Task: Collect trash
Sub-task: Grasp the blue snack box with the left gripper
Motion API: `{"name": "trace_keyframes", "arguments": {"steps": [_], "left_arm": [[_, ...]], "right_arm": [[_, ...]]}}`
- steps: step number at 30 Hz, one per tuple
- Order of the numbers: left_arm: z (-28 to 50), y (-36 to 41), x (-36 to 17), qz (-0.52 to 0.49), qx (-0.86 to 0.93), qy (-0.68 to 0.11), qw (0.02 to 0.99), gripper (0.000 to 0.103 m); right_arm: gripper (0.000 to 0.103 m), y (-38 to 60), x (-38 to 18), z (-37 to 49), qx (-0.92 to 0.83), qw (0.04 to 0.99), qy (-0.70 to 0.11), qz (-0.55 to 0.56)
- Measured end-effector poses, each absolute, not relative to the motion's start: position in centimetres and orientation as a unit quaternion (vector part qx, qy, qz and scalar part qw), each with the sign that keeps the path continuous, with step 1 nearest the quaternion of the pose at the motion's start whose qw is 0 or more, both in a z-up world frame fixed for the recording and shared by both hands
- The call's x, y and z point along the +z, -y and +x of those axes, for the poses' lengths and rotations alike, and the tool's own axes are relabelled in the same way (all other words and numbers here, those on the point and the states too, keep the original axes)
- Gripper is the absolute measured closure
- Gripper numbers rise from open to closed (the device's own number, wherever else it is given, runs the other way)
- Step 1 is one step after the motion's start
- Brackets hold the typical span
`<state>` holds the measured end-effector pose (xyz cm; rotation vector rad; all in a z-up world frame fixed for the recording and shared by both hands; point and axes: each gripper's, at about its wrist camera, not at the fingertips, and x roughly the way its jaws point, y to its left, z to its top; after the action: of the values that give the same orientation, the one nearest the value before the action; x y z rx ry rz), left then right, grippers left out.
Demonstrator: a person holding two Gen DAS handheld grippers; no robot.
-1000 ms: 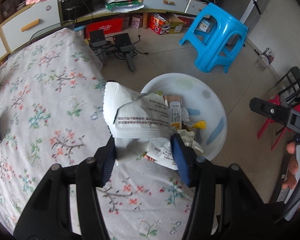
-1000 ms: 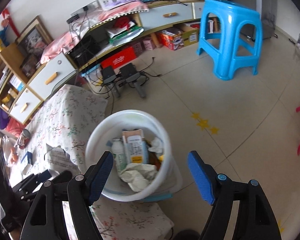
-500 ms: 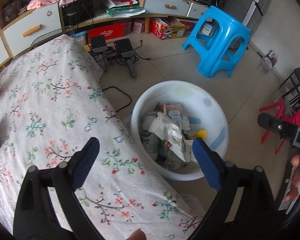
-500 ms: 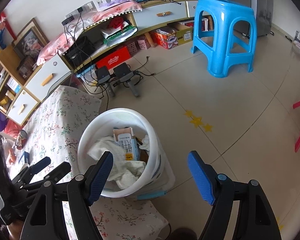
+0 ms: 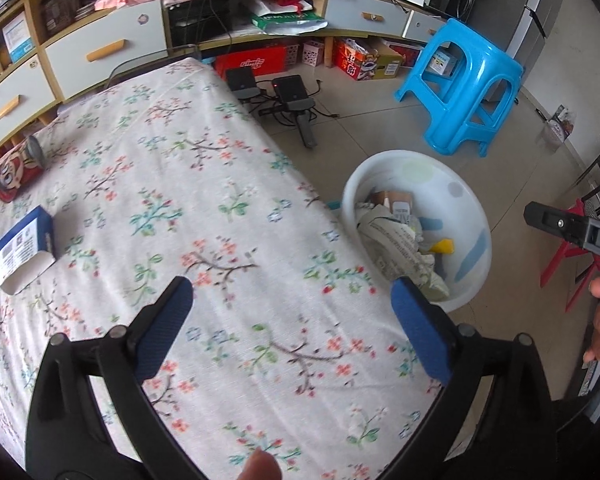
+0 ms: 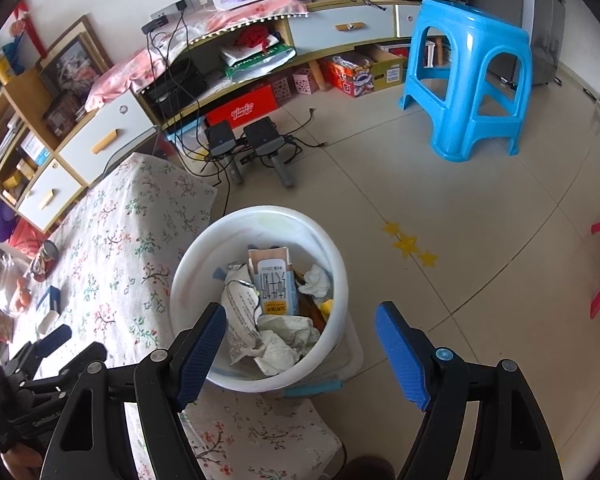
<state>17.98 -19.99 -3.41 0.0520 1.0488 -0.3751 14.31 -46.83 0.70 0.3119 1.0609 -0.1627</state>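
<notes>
Left tool (image 5: 290,320) just spread wide, nothing between, over flowered desk (image 5: 220,184). Right tool (image 6: 298,350) apart, empty, above white bin (image 6: 260,216). Blue box (image 5: 24,246), red can (image 5: 18,170) far from bin. Could knock can rolling. Bin nearly full; wrapper (image 6: 240,320) could spill.

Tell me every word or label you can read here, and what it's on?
"DA": on the black hand-held gripper at the right edge, cut off by the frame.
Red box under the shelf: white logo, too blurred to read.
Carton in the white bin: print too small.
Blue box on the table: print too small.
</notes>
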Motion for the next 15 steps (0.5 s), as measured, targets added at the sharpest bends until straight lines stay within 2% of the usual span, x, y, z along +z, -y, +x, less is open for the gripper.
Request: {"name": "trace_keyframes", "arguments": {"steps": [15], "left_arm": [[18.5, 8.9, -3.3, 0.037, -0.105, -0.498, 0.860, 0.004]], "right_arm": [[0.024, 39.6, 0.6, 17.2, -0.033, 0.850, -0.514, 0.110]]}}
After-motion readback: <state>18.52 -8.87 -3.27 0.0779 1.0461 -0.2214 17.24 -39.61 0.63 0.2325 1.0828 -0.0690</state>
